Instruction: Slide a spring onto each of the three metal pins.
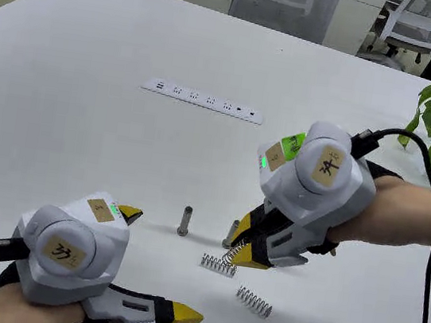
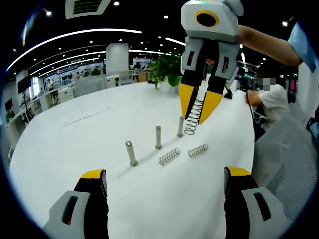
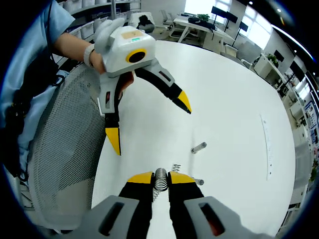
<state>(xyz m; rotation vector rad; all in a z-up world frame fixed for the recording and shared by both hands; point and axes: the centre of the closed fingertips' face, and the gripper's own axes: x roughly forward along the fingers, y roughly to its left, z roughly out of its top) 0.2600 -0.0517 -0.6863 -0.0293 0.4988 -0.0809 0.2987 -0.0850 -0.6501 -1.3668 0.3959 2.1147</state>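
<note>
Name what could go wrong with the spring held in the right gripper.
The right gripper pinches the held spring across its coils, and it hangs slanted beside the nearest pin: it may miss the pin's top or pop out. The two loose springs lie right by the pins; a low jaw could sweep them off.

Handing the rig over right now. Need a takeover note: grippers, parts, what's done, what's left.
Left gripper: open, empty.
Right gripper: shut on a steel coil spring, held just beside the far metal pin, not on it.
Middle metal pin and near metal pin stand upright and bare on the white table.
One loose spring and another loose spring lie flat beside the pin row.
Done: one spring in the grip.
Left: all three pins need springs.
</note>
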